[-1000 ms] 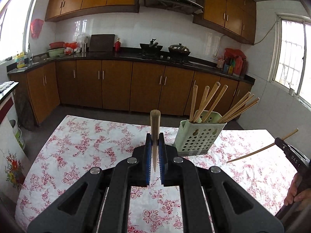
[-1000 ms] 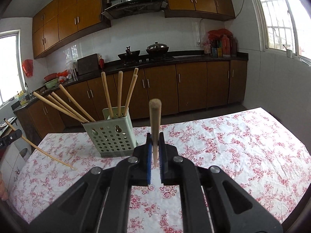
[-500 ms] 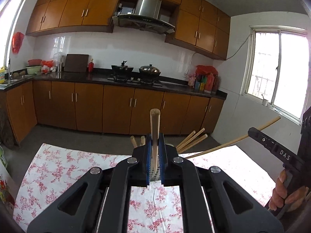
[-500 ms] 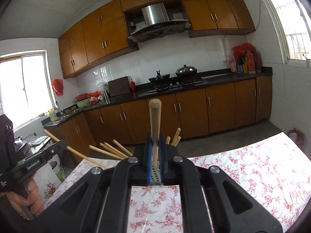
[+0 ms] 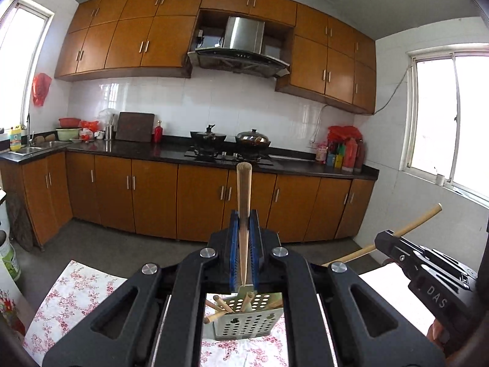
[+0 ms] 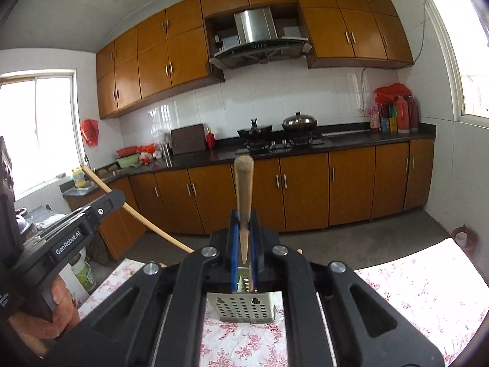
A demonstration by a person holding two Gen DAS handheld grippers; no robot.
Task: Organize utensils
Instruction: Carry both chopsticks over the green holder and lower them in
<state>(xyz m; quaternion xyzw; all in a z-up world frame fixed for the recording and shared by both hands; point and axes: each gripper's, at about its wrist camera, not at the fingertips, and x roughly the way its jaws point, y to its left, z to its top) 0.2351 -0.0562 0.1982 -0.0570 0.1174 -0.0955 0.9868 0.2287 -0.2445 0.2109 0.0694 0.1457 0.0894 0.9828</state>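
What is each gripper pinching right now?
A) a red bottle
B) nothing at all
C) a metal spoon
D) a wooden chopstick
D: the left gripper and the right gripper are each shut on a wooden chopstick, above the holed holder.

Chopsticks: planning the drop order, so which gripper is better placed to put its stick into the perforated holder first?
Either, marginally left. Left gripper and right gripper each clamp a chopstick above the holder, but only the left view shows its open top.
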